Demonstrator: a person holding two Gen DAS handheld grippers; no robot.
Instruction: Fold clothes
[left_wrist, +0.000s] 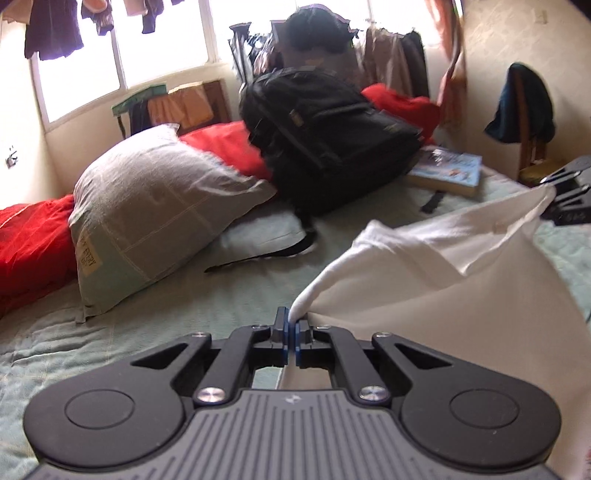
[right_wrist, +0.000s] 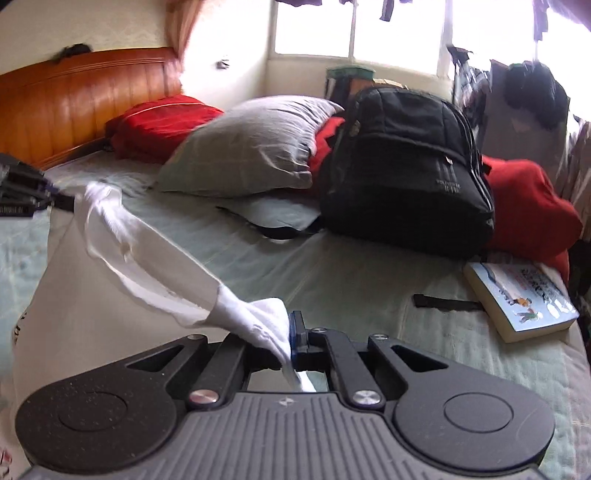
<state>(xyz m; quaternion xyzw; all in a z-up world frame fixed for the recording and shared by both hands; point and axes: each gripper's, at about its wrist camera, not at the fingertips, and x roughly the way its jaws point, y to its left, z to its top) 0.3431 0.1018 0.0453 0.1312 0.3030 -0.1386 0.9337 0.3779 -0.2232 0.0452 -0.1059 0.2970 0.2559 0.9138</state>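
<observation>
The left gripper (left_wrist: 293, 325) is clamped fully closed on a corner of the white garment (left_wrist: 443, 280), with cloth pinched between its blue pads. The right gripper (right_wrist: 288, 339) is likewise closed, gripping a bunched corner of the same garment (right_wrist: 147, 254).

The garment hangs between the two tools, lifted clear of the bed (left_wrist: 184, 306). From the left gripper it runs forward and to the right; from the right gripper it runs forward and to the left. Its upper edge, the long axis, spans from one tool to the other, while the body drapes below.

Step in hand, as judged: lifting and spreading the garment before the fold. The next move calls for equal tension on both corners, then lowering the cloth flat onto the open bedspread ahead, short of the backpack (right_wrist: 406, 166) and pillow (left_wrist: 155, 206).
</observation>
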